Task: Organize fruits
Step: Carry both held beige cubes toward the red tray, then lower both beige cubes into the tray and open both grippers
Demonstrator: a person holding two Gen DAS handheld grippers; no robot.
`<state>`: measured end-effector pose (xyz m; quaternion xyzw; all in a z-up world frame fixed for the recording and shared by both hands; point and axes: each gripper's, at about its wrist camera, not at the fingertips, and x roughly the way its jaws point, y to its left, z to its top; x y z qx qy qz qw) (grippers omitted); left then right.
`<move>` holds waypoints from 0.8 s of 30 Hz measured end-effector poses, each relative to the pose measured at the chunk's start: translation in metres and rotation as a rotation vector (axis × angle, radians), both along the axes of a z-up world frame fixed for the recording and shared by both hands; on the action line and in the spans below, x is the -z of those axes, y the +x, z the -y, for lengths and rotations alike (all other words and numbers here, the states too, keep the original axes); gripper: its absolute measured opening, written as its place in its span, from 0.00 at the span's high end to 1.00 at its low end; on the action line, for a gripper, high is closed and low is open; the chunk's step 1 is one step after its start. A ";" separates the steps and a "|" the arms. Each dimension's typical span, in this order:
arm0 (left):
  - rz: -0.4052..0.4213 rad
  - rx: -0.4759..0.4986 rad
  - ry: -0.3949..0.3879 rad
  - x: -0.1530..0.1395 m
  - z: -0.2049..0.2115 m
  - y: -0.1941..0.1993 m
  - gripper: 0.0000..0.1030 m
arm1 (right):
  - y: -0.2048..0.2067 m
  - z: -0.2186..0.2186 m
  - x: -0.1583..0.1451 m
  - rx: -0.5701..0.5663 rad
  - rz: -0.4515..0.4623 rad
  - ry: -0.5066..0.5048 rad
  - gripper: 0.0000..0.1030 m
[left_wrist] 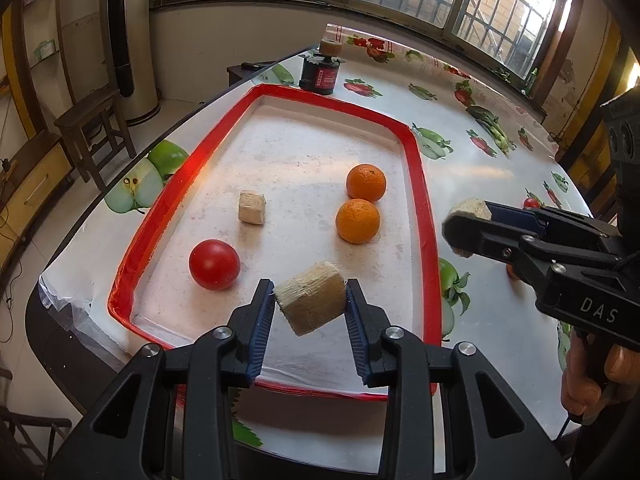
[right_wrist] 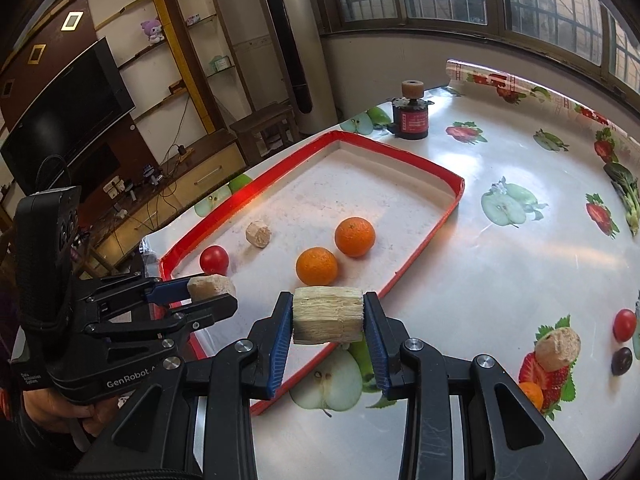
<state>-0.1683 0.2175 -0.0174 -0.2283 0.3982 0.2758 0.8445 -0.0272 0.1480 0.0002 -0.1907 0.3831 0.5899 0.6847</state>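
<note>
A red-rimmed white tray (left_wrist: pixel 420 184) holds two oranges (left_wrist: pixel 357 221), a red tomato (left_wrist: pixel 214 265) and a beige chunk (left_wrist: pixel 252 208). My left gripper (left_wrist: pixel 310 300) is shut on a beige fibrous chunk (left_wrist: pixel 312 302), held above the tray's near end. My right gripper (right_wrist: pixel 328 316) is shut on a similar beige chunk (right_wrist: pixel 328 314), held over the table just right of the tray (right_wrist: pixel 452 184). Each gripper also shows in the other's view: the right one (left_wrist: pixel 466 232), the left one (right_wrist: pixel 210 294).
On the fruit-print tablecloth right of the tray lie a small tomato (right_wrist: pixel 624 325), a dark fruit (right_wrist: pixel 621 361), a beige chunk (right_wrist: pixel 557 348) and a small orange (right_wrist: pixel 532 394). A black-and-red jar (left_wrist: pixel 319 74) stands beyond the tray. The table edge runs along the left.
</note>
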 end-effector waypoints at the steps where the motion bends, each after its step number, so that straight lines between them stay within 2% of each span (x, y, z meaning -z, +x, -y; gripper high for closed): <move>1: -0.002 -0.001 -0.001 0.000 -0.001 0.000 0.68 | 0.001 -0.004 0.001 0.000 -0.002 -0.002 0.66; 13: -0.029 -0.001 -0.026 0.014 -0.013 0.005 0.68 | 0.008 -0.042 0.029 -0.021 -0.007 -0.073 0.66; 24: -0.054 -0.005 -0.048 0.023 -0.018 0.007 0.68 | 0.011 -0.051 0.045 -0.021 -0.020 -0.099 0.63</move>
